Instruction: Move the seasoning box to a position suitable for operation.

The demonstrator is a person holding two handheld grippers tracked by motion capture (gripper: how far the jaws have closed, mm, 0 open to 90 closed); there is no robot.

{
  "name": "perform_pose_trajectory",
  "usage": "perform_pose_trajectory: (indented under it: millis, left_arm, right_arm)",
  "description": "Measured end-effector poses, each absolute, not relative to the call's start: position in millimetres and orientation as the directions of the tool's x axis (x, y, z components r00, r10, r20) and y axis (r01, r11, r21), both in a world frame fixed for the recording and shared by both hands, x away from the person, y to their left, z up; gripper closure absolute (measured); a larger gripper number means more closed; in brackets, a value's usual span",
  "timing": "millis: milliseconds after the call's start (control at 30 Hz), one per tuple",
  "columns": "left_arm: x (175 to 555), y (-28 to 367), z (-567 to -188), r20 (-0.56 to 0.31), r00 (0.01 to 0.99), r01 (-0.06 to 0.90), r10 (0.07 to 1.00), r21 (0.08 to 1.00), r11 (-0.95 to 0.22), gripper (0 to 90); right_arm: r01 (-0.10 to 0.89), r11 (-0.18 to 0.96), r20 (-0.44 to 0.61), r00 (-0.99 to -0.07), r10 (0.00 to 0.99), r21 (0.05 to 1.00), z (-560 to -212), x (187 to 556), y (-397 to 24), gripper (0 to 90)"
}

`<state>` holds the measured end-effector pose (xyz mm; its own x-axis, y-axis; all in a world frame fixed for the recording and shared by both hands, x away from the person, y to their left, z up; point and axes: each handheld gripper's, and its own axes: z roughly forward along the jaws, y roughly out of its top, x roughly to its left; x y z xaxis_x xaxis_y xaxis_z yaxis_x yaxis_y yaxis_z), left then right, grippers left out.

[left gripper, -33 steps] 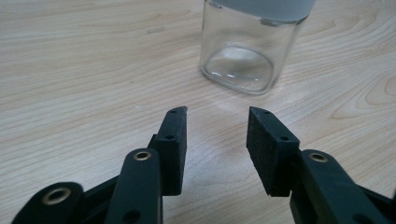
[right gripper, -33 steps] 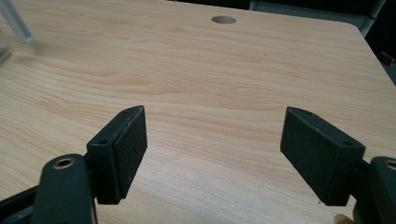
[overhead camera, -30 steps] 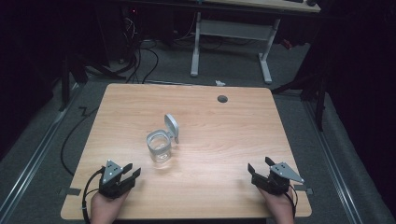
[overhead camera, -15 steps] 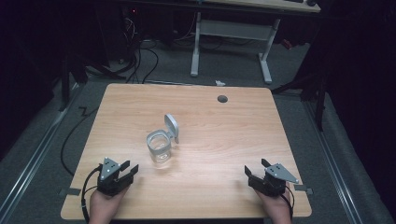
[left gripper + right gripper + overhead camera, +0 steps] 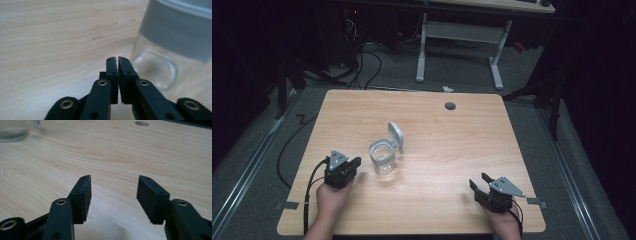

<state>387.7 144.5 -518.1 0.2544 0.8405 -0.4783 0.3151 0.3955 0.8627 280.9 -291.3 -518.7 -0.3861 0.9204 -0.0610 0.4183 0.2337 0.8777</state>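
Note:
A clear glass jar [image 5: 383, 159] with a grey rim stands near the table's middle, its grey flip lid [image 5: 396, 136] tilted up behind it. My left gripper [image 5: 354, 163] rests on the table just left of the jar, jaws shut with nothing between them. In the left gripper view the jar [image 5: 172, 47] looms close at the right of the shut gripper [image 5: 117, 59]. My right gripper [image 5: 479, 181] sits near the front right of the table, open and empty. In the right gripper view the open gripper [image 5: 113, 186] points over bare wood, and the jar's base [image 5: 12, 131] shows at the top left.
The wooden table [image 5: 452, 145] has a round cable hole [image 5: 450, 106] near its far edge. A white desk frame [image 5: 462, 35] stands on the floor beyond. Cables [image 5: 307, 200] trail from the left gripper over the table's front left edge.
Both hands have drifted slightly toward the table's front edge. The jar and lid have not moved.

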Motion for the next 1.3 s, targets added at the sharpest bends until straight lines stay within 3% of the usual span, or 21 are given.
perform_pose_trajectory:
  millis: [167, 333, 767, 1300]
  left_arm:
    - [413.6, 127.2, -514.2, -0.439, 0.286, 0.329, 0.852, 0.880, 0.343, 90.0]
    - [419.0, 121.3, -513.5, -0.474, 0.293, 0.338, 0.830, 0.864, 0.374, 90.0]
    - [382.8, 102.1, -498.1, -0.460, 0.389, 0.316, 0.798, 0.881, 0.353, 90.0]
    - [369.4, 73.4, -509.8, -0.472, 0.400, 0.351, 0.786, 0.871, 0.344, 90.0]
  right_arm:
    - [0.390, 0.227, -0.044, -0.425, 0.904, 0.892, -518.5, 279.7, -289.5, 47.8]
    - [0.389, 0.214, -0.039, -0.411, 0.911, 0.896, -519.7, 279.3, -290.0, 43.3]
    - [0.378, 0.212, -0.047, -0.401, 0.915, 0.901, -520.0, 278.3, -291.1, 43.3]
    - [0.376, 0.214, -0.045, -0.410, 0.911, 0.902, -520.8, 277.6, -290.1, 44.2]
